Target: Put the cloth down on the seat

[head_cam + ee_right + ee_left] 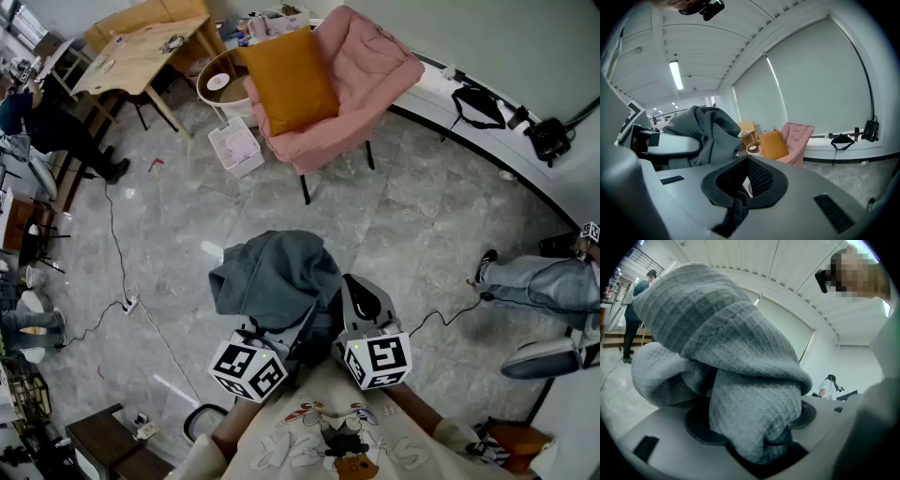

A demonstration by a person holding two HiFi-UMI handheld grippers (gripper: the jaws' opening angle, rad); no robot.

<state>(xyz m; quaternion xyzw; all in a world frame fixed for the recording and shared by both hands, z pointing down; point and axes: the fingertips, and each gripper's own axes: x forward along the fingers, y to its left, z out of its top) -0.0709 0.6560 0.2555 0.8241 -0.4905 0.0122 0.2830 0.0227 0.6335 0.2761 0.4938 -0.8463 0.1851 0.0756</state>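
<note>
The grey tiled floor (403, 234) is carrying a pink armchair (375, 70), with an orange cushion (286, 80) lying on its seat. A white box (236, 146) is sitting just beside the armchair, and a black cable (112, 234) is trailing across the tiles.

My left gripper (754, 439) and right gripper (745, 180) are held side by side, close together, both tipped slightly below level. The left jaws are clamped on a bunched grey cloth (740, 357). The right jaws are drawn together with nothing between them. My left forearm (228, 429) and right forearm (419, 410) enter from below.
</note>
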